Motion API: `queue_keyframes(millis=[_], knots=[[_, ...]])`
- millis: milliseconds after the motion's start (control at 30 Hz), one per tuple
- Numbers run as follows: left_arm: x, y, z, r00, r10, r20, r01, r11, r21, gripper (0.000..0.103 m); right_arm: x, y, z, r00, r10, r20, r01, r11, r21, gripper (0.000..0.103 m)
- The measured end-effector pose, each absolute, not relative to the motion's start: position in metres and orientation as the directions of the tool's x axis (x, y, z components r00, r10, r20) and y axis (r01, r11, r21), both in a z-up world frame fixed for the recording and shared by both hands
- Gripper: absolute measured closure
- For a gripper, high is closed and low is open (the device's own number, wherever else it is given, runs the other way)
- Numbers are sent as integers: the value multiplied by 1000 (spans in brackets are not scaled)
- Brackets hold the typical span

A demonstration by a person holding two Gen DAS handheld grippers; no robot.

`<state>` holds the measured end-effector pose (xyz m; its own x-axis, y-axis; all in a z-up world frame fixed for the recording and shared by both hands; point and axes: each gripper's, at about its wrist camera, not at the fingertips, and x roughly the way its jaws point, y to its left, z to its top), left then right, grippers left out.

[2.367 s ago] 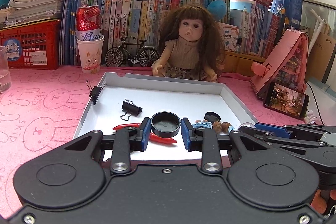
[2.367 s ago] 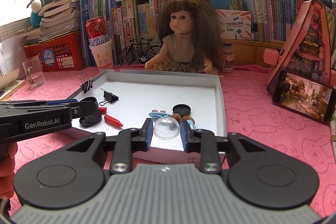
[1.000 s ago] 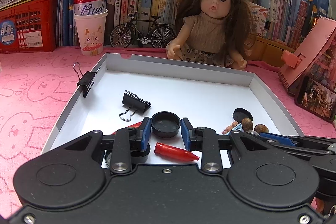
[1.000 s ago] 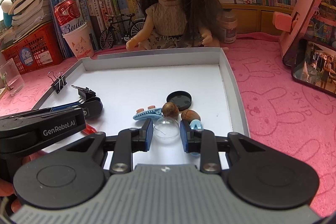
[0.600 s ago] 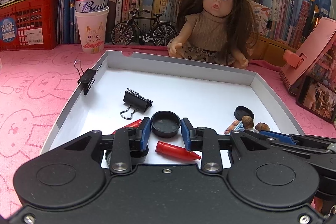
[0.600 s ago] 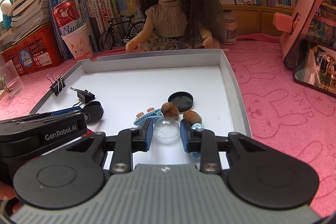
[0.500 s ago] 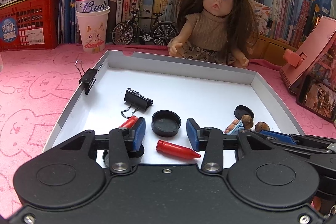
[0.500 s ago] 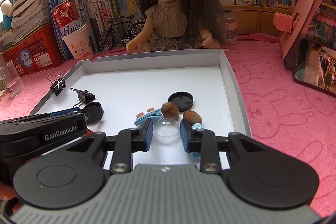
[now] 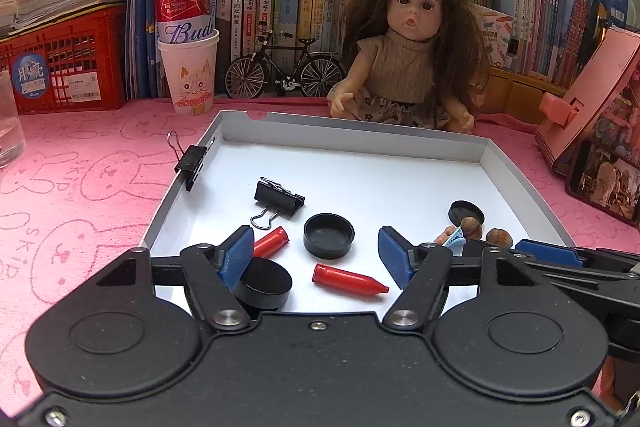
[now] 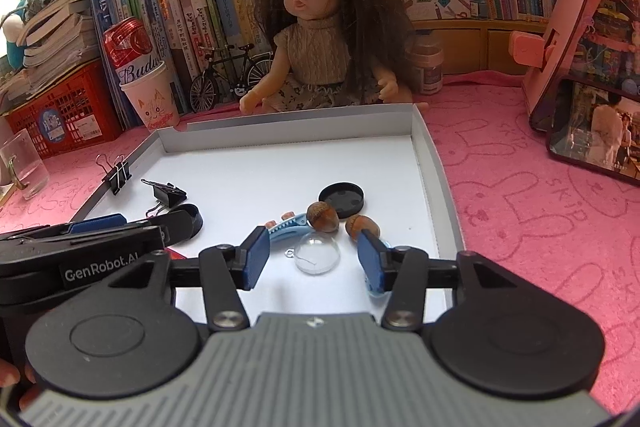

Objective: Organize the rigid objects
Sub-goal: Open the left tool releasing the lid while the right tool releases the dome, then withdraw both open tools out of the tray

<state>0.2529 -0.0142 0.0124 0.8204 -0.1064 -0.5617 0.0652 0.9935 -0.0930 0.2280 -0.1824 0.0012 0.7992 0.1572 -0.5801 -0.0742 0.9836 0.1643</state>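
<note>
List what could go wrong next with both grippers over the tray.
The clear dome lies free between the right gripper's opening jaws and might roll as the fingers pull away. The left gripper's jaws are also opening around the black cap, and one finger sits close to a second black cap and a red crayon piece, so a careless retreat may scatter them across the tray.

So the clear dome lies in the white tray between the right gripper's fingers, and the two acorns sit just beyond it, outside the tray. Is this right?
Not quite. In the right wrist view the two acorns lie inside the white tray, not outside it. The rest holds: the clear dome lies on the tray floor inside the right gripper, whose jaws are opening and do not touch it.
</note>
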Motion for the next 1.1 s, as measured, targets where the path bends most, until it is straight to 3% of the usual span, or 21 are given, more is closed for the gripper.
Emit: queue_keyframes(millis=[333,1100], knots=[[233,-10,23,830,-111,-547,76,993,-86,30,213,-185,11,806,145,-574,-65,985,158,30],[192,-7,37,844,-137,-518,119,991,-69,28,181,-187,25,818,127,-561,-75,990,115,24]])
